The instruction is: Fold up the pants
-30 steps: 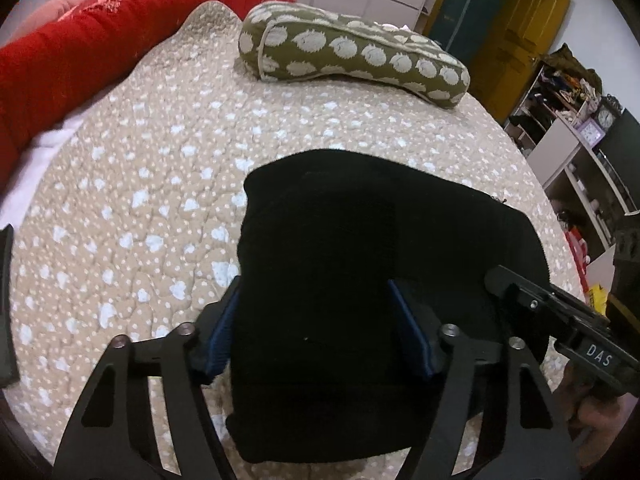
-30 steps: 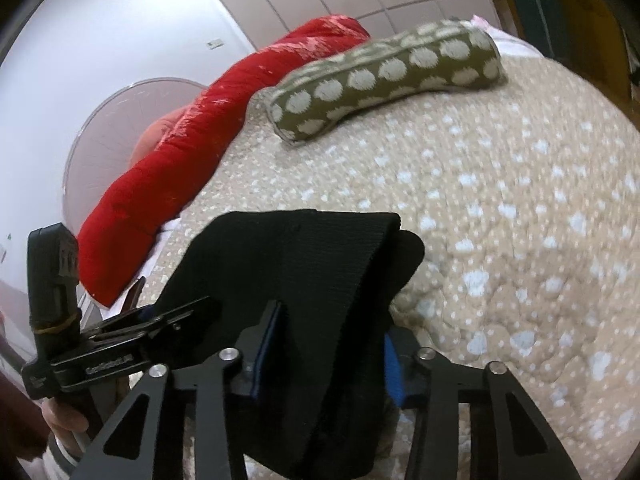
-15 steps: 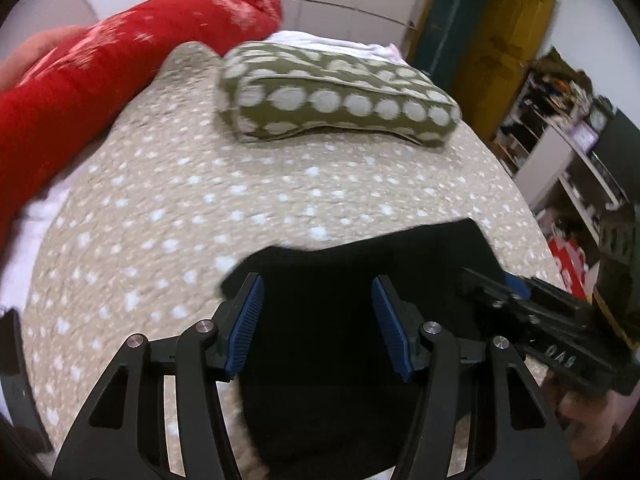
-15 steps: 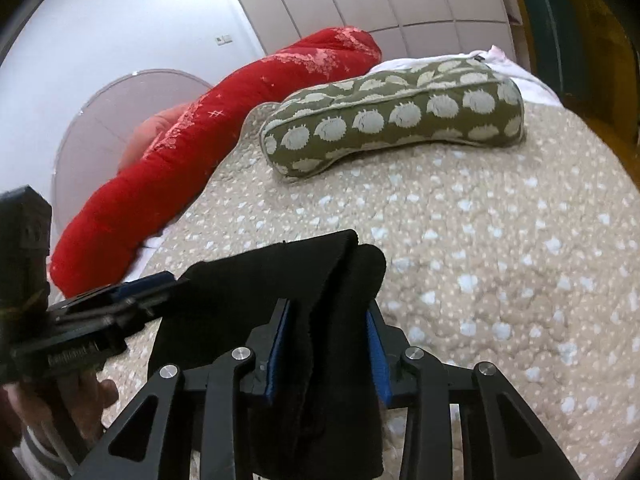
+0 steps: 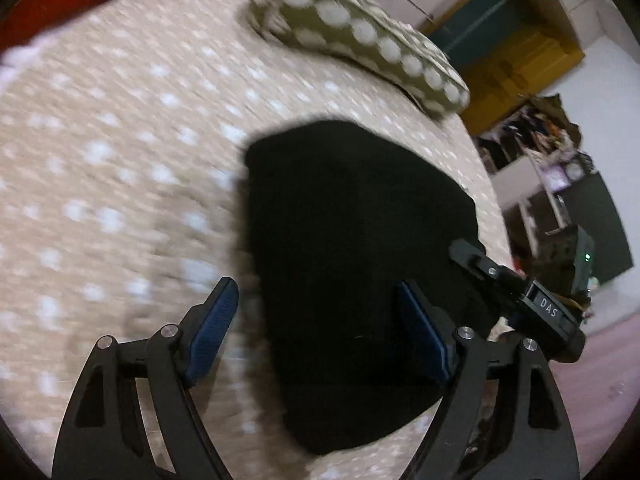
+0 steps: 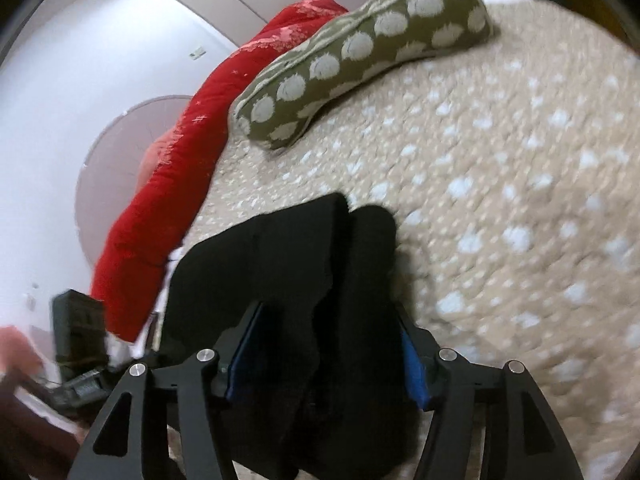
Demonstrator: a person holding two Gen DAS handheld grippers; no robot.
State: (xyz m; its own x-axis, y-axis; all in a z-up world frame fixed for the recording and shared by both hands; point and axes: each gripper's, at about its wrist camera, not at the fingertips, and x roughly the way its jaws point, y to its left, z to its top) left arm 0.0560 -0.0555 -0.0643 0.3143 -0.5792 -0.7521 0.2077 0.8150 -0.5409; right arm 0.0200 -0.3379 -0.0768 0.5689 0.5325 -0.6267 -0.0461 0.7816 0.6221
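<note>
The black pants (image 5: 352, 220) lie folded into a thick bundle on the beige dotted bedspread (image 5: 100, 160). My left gripper (image 5: 318, 320) hangs over the bundle's near left edge, its jaws opening wide. One pad is over the bedspread and the other over the fabric, and neither presses. In the right wrist view the pants (image 6: 280, 264) show stacked layers. My right gripper (image 6: 328, 356) straddles their near end with its jaws opening; fabric lies between the pads, loose. Each gripper also appears in the other's view: the right gripper (image 5: 516, 292), the left gripper (image 6: 80, 360).
An olive pillow with pale spots (image 5: 360, 40) lies at the far end of the bed, also seen as the pillow (image 6: 360, 52). A red blanket (image 6: 180, 184) runs along the left side. Cluttered shelves (image 5: 552, 168) stand past the bed's right edge. A person's hand (image 6: 16, 348) holds the left gripper.
Both grippers narrowed around the pants half a second ago and have since spread their jaws. The bundle has come down onto the bedspread, and both views have tilted and dropped.
</note>
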